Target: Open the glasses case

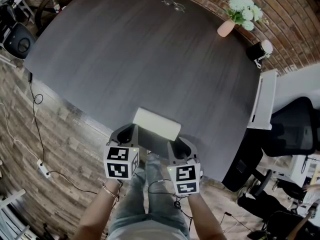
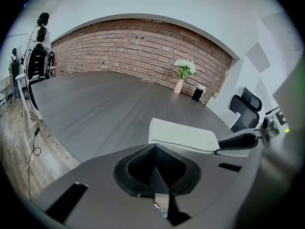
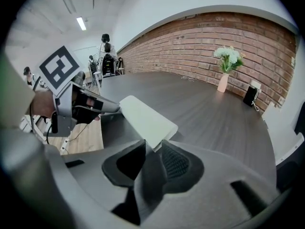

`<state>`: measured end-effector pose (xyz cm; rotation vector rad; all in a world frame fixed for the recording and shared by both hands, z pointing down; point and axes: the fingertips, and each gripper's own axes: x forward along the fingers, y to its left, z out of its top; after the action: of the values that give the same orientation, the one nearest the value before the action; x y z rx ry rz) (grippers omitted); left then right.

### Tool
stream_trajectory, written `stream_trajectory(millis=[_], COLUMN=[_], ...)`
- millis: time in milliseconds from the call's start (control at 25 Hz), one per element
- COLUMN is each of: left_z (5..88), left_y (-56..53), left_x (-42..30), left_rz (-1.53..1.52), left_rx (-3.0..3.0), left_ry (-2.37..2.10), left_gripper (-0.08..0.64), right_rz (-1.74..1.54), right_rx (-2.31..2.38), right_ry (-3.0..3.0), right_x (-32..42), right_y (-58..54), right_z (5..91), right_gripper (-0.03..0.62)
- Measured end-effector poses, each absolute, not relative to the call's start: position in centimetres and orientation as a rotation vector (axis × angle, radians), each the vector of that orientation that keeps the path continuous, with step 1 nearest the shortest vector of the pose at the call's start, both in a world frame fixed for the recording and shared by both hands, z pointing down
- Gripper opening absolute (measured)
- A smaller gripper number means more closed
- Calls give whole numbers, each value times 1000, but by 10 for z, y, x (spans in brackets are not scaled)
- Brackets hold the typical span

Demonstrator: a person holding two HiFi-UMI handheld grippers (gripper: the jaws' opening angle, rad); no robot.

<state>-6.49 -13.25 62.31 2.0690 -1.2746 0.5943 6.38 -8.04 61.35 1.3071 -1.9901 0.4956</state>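
The white glasses case (image 1: 156, 124) lies closed at the near edge of the dark table (image 1: 140, 59). My left gripper (image 1: 131, 130) is at its left end and my right gripper (image 1: 175, 145) at its right end. In the left gripper view the case (image 2: 183, 136) starts right at the tip of the closed jaws of the left gripper (image 2: 155, 146). In the right gripper view a corner of the case (image 3: 145, 118) sits pinched between the jaws of the right gripper (image 3: 151, 147), and the left gripper (image 3: 97, 106) meets the far end.
A pair of glasses (image 1: 173, 4) lies at the table's far side. A pink vase with flowers (image 1: 226, 28) and a small black device (image 1: 257, 50) stand at the far right. An office chair (image 1: 292, 129) is right of the table, and cables (image 1: 37, 101) run over the floor at the left.
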Motion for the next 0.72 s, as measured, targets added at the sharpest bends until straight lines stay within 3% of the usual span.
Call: stream_trajectory(millis=[720], left_z=[624], left_y=[-133], left_x=[-64], left_rz=[576], left_rx=[2042], left_ry=[-1264], left_gripper=[-5], right_rz=[507], right_rx=[1300], right_ry=[-1998], right_x=[74], right_y=[-93], right_z=[593], right_gripper=[103])
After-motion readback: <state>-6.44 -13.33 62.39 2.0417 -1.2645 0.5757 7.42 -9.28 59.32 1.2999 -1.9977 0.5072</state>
